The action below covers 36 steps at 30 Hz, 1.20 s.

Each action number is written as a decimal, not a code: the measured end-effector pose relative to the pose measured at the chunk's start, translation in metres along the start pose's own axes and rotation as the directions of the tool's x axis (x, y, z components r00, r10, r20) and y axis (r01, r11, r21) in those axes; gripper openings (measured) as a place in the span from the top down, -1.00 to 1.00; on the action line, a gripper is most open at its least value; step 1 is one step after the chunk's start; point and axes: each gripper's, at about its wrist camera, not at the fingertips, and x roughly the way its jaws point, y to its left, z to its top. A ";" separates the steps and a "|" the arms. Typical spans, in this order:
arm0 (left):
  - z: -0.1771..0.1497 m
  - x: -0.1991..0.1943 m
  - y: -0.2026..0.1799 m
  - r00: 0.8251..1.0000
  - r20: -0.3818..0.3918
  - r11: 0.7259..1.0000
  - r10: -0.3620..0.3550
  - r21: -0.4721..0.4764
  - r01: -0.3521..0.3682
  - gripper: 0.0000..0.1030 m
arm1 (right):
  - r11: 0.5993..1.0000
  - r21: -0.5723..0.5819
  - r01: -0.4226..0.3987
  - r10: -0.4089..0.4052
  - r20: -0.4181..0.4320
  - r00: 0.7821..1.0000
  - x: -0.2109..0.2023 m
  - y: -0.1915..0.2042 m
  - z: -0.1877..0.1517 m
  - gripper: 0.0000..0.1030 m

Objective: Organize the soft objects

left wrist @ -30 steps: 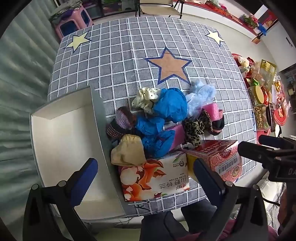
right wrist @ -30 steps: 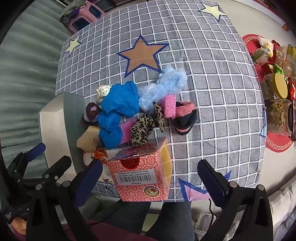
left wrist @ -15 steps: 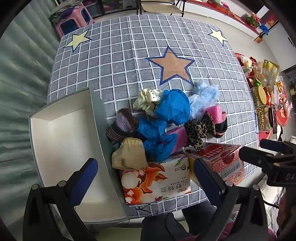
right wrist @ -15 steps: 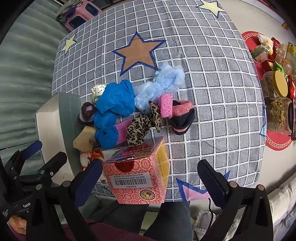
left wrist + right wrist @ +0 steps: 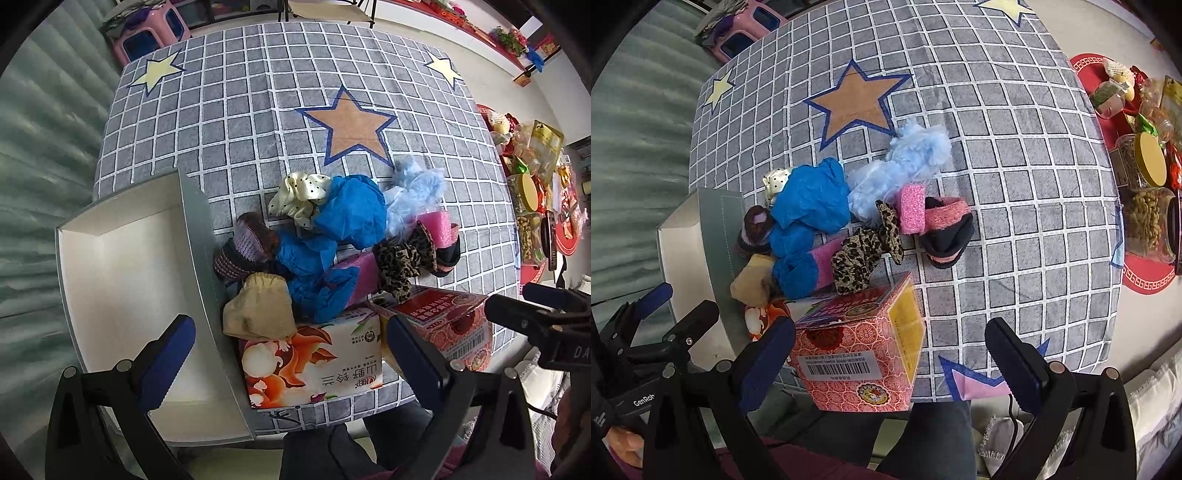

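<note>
Where the checked table (image 5: pixel 240 122) nears its front edge, a heap of soft things (image 5: pixel 343 236) runs left to right: blue cloth, pale blue fluff (image 5: pixel 908 162), leopard scrunchie (image 5: pixel 866 251), pink sponge (image 5: pixel 912 208). White box (image 5: pixel 140 295) touches its left end; tissue pack (image 5: pixel 314 362) and red carton (image 5: pixel 864 354) block the front. Far half open. Left gripper (image 5: pixel 284 354) and right gripper (image 5: pixel 890 365) spread wide, holding nothing.
</note>
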 end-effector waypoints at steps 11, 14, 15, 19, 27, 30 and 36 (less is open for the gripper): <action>0.002 0.001 -0.004 0.999 -0.003 0.999 -0.039 0.005 0.039 -1.00 | 1.000 0.004 -0.005 0.005 -0.008 1.000 0.002 -0.003 0.001 -1.00; 0.003 0.001 -0.004 0.999 -0.002 0.999 -0.032 0.006 0.032 -1.00 | 1.000 0.006 -0.004 0.004 -0.007 1.000 0.002 -0.003 0.001 -1.00; 0.003 0.001 -0.004 0.999 -0.002 0.999 -0.032 0.006 0.032 -1.00 | 1.000 0.006 -0.004 0.004 -0.008 1.000 0.002 -0.003 0.001 -1.00; 0.005 0.003 -0.001 1.000 -0.008 1.000 -0.015 0.005 0.015 -1.00 | 1.000 0.010 -0.005 0.005 -0.010 1.000 0.003 -0.004 0.002 -1.00; 0.008 0.008 0.003 0.999 -0.038 1.000 0.005 -0.004 -0.005 -1.00 | 1.000 0.020 0.000 0.000 -0.018 1.000 0.007 -0.008 0.005 -1.00; 0.010 0.010 0.003 0.999 -0.044 1.000 0.010 -0.003 -0.010 -1.00 | 1.000 0.023 0.002 -0.002 -0.020 1.000 0.007 -0.010 0.005 -1.00; 0.022 0.012 0.007 0.998 -0.012 0.998 0.055 0.030 -0.055 -1.00 | 0.999 0.041 0.004 -0.004 -0.016 1.000 0.008 -0.018 0.009 -1.00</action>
